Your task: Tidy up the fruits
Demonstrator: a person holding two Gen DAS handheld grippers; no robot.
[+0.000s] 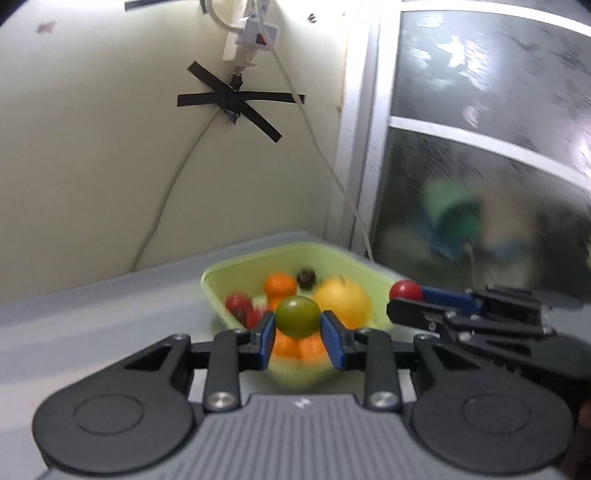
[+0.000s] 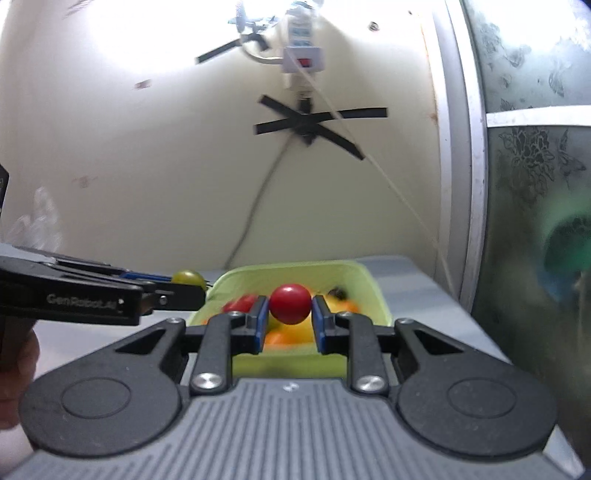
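Observation:
My left gripper point(image 1: 298, 322) is shut on a green tomato point(image 1: 297, 316), held just in front of a light green bowl point(image 1: 218, 288). In the bowl lie a yellow fruit point(image 1: 343, 302), orange mandarins point(image 1: 280, 285), red tomatoes point(image 1: 238, 305) and a dark round fruit point(image 1: 306, 277). My right gripper point(image 2: 290, 314) is shut on a red tomato point(image 2: 290, 303), above the near rim of the same bowl point(image 2: 376, 295). In the left wrist view the right gripper point(image 1: 400, 301) comes in from the right with the red tomato point(image 1: 405, 291). In the right wrist view the left gripper point(image 2: 184, 286) shows at left holding the green tomato point(image 2: 188, 277).
The bowl stands on a grey table point(image 1: 92, 314) against a cream wall. A power strip point(image 1: 255, 33) with white cables and black tape point(image 1: 236, 99) hangs on the wall. A frosted window point(image 1: 498, 147) is at right. A hand point(image 2: 14, 369) shows at the left edge.

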